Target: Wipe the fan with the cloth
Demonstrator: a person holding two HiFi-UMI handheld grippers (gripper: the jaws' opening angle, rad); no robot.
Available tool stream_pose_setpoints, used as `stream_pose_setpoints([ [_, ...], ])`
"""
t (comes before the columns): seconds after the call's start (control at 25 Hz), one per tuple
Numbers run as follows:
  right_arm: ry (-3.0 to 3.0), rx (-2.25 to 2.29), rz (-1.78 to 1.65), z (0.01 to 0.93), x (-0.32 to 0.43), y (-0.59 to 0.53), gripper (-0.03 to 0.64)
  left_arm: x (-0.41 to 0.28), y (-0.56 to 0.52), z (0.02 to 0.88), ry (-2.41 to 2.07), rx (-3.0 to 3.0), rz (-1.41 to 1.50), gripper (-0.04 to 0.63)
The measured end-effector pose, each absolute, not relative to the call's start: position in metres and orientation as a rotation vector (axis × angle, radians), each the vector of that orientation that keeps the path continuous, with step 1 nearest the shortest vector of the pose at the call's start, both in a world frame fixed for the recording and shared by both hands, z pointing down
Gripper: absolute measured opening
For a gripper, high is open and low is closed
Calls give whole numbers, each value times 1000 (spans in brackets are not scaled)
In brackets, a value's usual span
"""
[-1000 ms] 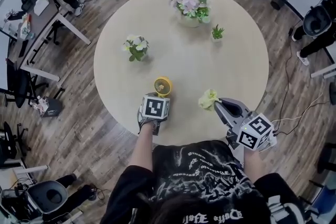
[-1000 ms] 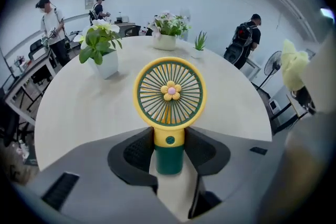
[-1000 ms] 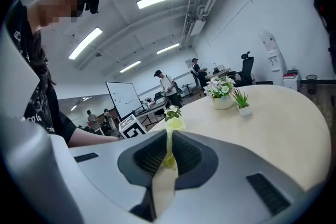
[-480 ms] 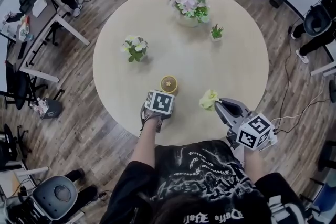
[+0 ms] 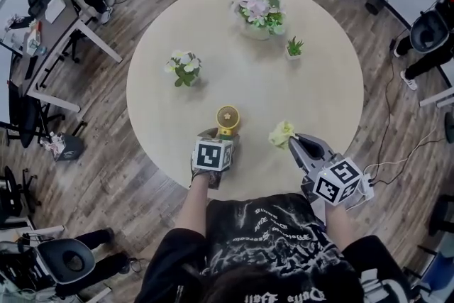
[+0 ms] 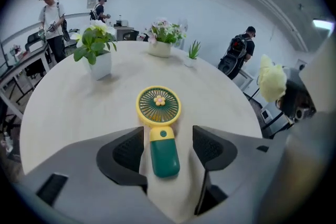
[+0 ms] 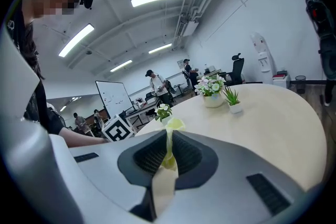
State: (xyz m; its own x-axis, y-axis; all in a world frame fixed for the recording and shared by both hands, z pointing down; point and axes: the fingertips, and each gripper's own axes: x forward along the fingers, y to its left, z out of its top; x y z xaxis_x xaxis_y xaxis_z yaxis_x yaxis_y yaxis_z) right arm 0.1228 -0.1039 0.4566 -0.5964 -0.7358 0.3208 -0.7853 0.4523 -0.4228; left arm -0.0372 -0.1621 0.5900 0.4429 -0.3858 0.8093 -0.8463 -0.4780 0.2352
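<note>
The small fan [image 5: 227, 120] has a yellow round head [image 6: 158, 106] and a green handle [image 6: 164, 157]. It lies flat on the round beige table [image 5: 312, 81] near the front edge. My left gripper [image 5: 218, 138] stands over the handle. Its jaws are opening, one on each side of the handle with a gap to it, so the fan [image 6: 160, 128] is loose between them. To the right, my right gripper [image 5: 294, 142] is shut on a pale yellow-green cloth [image 5: 281, 133], which sticks up in a bunch past its pads [image 7: 170, 134].
Farther back on the table stand a white-flower pot [image 5: 184, 66], a big flower arrangement [image 5: 259, 9] and a small green plant [image 5: 294, 46]. Desks, office chairs and standing people surround the table on the wooden floor.
The fan, held up in the left gripper a second ago, now lies on the table. The left jaws have spread and that gripper has drawn back slightly. The right gripper has kept still.
</note>
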Motion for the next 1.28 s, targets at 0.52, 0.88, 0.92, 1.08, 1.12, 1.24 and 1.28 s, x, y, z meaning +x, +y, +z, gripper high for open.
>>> stream_pose_setpoints([
  [0.52,-2351,1498,398,478,117,-100,40,-75,-124,507,-1228,2244,424,308],
  [0.88,-2348,1525,385,477,113,-100,40,-78,-109,497,-1287,2264,375,196],
  [0.92,-2352,1534,385,475,114,-101,40,-79,-110,494,-1313,2265,362,152],
  [1.08,-2354,1551,374,472,113,-101,40,-79,-107,484,-1351,2288,292,21],
  [1.12,-2353,1550,371,472,112,-100,40,-78,-105,482,-1340,2303,284,21],
  [1.24,-2357,1547,376,471,107,-97,37,-74,-99,477,-1315,2345,295,20],
  [1.28,-2358,1546,378,471,106,-96,37,-72,-97,477,-1304,2353,299,20],
])
